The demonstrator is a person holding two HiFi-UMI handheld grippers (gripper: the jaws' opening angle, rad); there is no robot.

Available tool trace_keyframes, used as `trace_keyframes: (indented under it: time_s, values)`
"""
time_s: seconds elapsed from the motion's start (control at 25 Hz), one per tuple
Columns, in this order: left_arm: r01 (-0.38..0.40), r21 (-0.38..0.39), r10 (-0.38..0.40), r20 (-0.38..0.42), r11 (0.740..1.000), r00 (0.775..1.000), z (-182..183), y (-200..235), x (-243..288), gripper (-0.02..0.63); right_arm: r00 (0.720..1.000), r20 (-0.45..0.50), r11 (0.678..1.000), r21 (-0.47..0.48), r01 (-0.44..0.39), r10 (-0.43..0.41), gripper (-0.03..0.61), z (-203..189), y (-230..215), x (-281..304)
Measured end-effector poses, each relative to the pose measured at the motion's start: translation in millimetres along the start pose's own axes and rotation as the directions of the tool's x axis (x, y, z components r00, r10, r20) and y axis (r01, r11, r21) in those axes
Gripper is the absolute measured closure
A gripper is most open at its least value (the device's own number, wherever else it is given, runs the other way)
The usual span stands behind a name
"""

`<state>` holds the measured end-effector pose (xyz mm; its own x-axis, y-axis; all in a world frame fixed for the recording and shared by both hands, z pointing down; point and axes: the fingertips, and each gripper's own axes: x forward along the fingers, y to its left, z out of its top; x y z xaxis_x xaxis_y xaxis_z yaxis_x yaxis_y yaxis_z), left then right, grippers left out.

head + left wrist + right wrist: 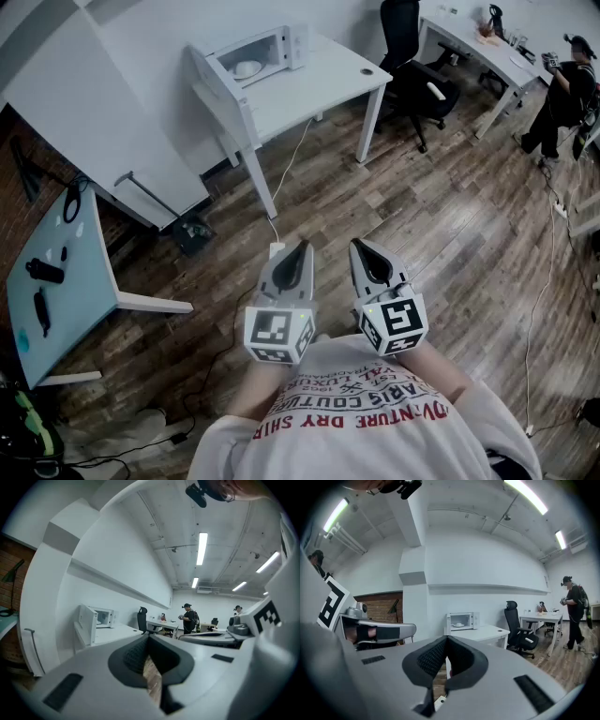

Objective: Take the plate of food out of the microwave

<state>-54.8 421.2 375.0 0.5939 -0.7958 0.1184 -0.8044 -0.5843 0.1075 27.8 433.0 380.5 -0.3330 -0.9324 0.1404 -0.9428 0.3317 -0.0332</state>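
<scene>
The two tongs are held side by side close in front of the person's chest, above the wooden floor [450,244]. The left tongs [301,247] have their jaws closed together with nothing between them. The right tongs [360,246] are in the same condition: jaws together, nothing held.

To the left stands a glass-topped table [89,281] carrying a few dark objects.

Further out, well apart from both tongs, stands a white worktop [323,89]. The microwave [255,54] sits at its left end, with its door [87,624] swung open. The plate of food [247,68] lies inside the microwave cavity.

A black office chair [417,80] stands to the right of the worktop. Beyond it, a person [561,94] stands near a second desk [473,42].
</scene>
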Motion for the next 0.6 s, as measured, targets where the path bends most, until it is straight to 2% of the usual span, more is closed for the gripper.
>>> trace_keyframes:
  time_s: [0.6]
  values:
    - [0.011, -0.010, -0.011, -0.006, 1.000, 1.000, -0.2, 2.7, -2.6, 0.606, 1.000, -0.008, 0.999, 0.039, 0.006, -0.006, 0.566, -2.4, 3.8, 1.6]
